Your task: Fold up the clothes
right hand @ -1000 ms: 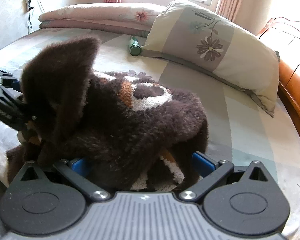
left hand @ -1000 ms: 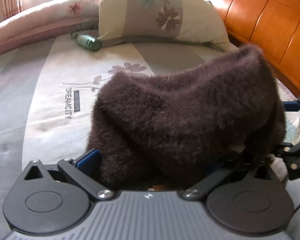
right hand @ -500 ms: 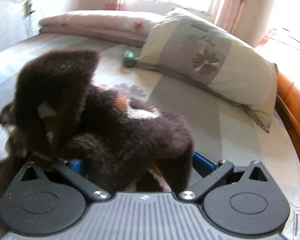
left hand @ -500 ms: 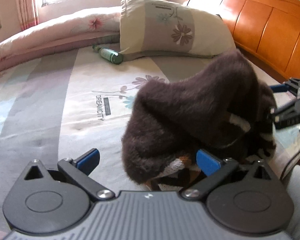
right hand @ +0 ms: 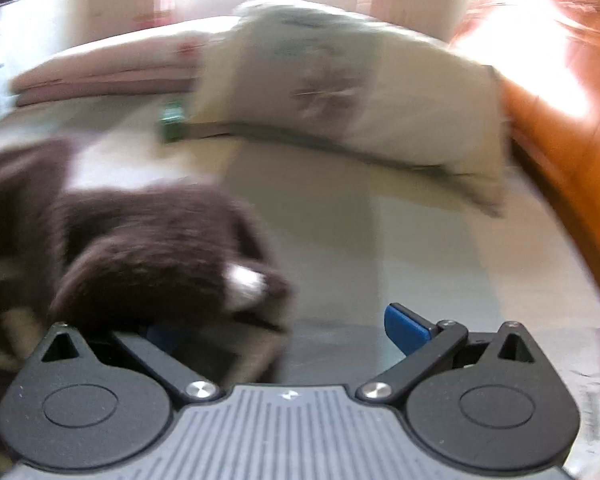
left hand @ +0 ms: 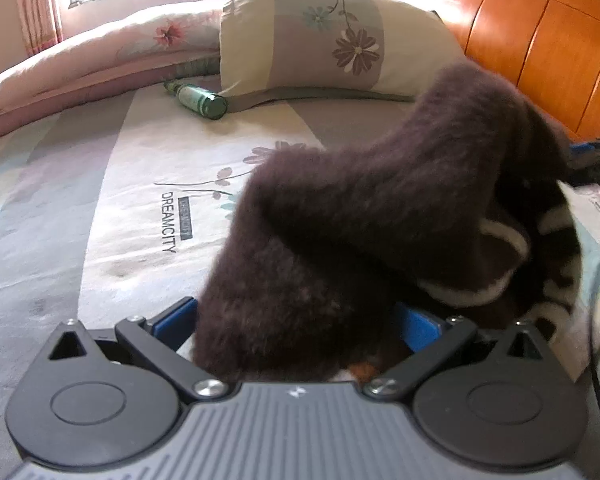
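Garment: a dark brown fuzzy sweater (left hand: 380, 232) with white and orange patterning, heaped on the bed (left hand: 112, 216) on the near side of the pillow (left hand: 324, 40), part of it raised in a peak.
Handling: judged soft, light and floppy; the thick pile should grip well but the folds will slump and hide the edges. Better to take it at a hem, cuff or shoulder seam than at a bunched middle.
Left gripper (left hand: 296, 320): blue pads spread fairly wide with a thick wad of sweater filling the gap between them; both pads seem to touch the fabric, but whether they actually pinch it I cannot tell.
Right gripper (right hand: 284, 324): jaws wide apart; the sweater lies over the left pad, while the right blue pad (right hand: 406, 326) stands bare over the sheet. It holds nothing. This view is blurred.
Other things: a green bottle (left hand: 198, 100) lies against the pillow's left corner; a wooden headboard (left hand: 540, 52) rises to the pillow's right.
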The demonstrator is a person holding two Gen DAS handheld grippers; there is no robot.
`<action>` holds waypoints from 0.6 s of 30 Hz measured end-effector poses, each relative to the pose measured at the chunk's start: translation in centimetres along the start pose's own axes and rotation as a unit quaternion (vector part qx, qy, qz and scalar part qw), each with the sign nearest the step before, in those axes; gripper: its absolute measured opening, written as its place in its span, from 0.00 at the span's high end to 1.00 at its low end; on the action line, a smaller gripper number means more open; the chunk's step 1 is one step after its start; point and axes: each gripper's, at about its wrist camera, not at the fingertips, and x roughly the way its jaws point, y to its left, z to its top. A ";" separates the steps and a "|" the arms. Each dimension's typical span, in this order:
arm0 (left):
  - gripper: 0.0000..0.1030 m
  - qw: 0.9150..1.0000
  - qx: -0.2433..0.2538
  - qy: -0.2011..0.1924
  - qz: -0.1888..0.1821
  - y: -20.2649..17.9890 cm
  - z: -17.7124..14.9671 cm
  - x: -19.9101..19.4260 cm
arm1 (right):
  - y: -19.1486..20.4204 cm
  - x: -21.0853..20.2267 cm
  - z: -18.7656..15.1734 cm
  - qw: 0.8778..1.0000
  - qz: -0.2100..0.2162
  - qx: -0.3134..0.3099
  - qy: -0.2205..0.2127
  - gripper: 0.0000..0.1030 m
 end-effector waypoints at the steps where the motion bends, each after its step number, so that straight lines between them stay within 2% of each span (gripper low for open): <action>1: 0.01 1.000 0.000 0.005 0.003 0.0 0.2 0.6 | 0.7 -0.1 -0.2 1.000 0.016 -0.011 0.006 0.00; 5: 0.00 1.000 -0.010 0.015 -0.006 0.5 0.8 1.8 | 2.3 2.7 -0.9 0.996 -0.049 -0.061 0.030 0.00; 12: 0.00 1.000 0.011 -0.002 0.014 0.1 1.8 1.9 | -4.8 3.1 2.0 0.994 -0.101 0.032 0.003 0.00; 18: 0.00 0.998 0.022 -0.018 0.053 0.1 5.5 4.8 | -9.1 5.0 4.2 0.989 -0.140 0.045 0.003 0.00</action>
